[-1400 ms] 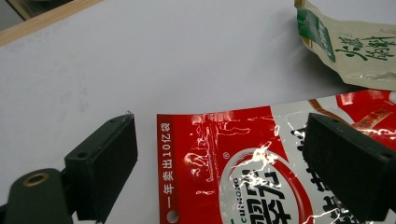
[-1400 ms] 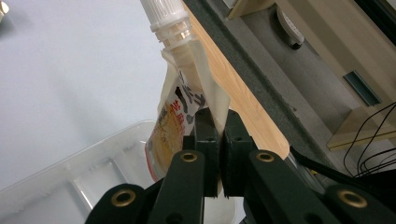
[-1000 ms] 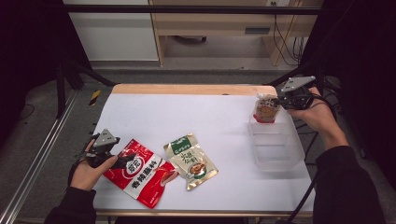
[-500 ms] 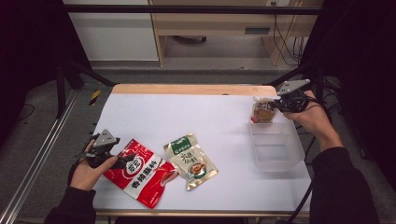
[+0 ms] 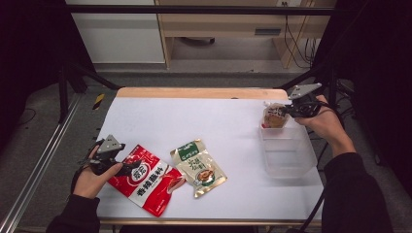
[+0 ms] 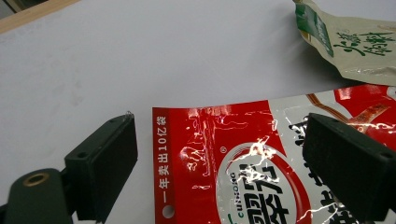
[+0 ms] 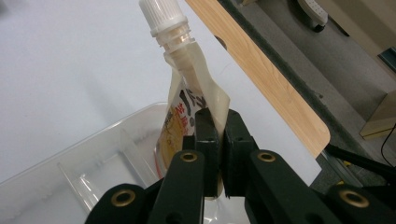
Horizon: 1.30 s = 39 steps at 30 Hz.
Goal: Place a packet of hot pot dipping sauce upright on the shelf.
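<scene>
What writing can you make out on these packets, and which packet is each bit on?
"一年卖出10亿袋" in white, along the edge of the red pouch.
"CUNGONG", roughly, small under its round logo; the large characters there are cut off by the picture edge.
Green-and-tan pouch: large dark characters, too slanted to read surely.
Spout pouch in the right gripper: print creased, unreadable.

White table (image 5: 194, 116); red pouch (image 5: 145, 179) and tan pouch (image 5: 198, 167) lying near front. Left gripper (image 5: 127, 167) at red pouch's edge. Right gripper (image 5: 283, 111) holding spouted pouch (image 5: 273, 116) over clear tub (image 5: 287, 155).
</scene>
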Each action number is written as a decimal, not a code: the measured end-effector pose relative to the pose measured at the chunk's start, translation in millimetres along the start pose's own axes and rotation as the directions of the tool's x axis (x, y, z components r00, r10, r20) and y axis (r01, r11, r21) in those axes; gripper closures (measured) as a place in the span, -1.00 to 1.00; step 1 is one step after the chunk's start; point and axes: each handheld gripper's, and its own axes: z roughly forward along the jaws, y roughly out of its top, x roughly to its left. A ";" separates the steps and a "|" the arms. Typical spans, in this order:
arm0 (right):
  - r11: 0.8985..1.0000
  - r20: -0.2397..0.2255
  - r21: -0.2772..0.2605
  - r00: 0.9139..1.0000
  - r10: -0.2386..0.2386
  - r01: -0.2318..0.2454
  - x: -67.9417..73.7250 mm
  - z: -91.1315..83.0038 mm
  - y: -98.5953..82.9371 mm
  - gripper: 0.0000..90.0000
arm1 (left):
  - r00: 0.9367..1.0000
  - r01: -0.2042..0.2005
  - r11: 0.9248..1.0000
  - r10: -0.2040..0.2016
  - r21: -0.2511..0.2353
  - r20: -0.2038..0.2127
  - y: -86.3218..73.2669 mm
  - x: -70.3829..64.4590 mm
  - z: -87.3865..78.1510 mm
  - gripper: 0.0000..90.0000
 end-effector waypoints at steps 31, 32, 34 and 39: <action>0.992 0.017 0.006 0.992 0.126 -0.126 0.9 -1.7 -5.9 0.12 | 1.000 -0.006 1.000 0.006 0.007 0.003 -0.8 -3.1 1.7 -0.77; 0.991 0.025 0.000 0.991 0.131 -0.131 1.4 -3.8 -5.3 0.06 | 1.000 -0.008 1.000 0.008 0.008 0.004 -0.8 -3.4 2.1 -0.77; 0.991 0.038 -0.012 0.990 0.137 -0.136 2.6 -7.4 -4.0 -0.06 | 1.000 -0.013 1.000 0.013 0.012 0.007 -0.7 -4.7 2.9 -0.77; 0.990 0.079 -0.036 0.987 0.141 -0.138 11.6 -22.1 4.7 -0.29 | 1.000 -0.021 1.000 0.020 0.012 0.011 0.0 -8.2 4.8 -0.77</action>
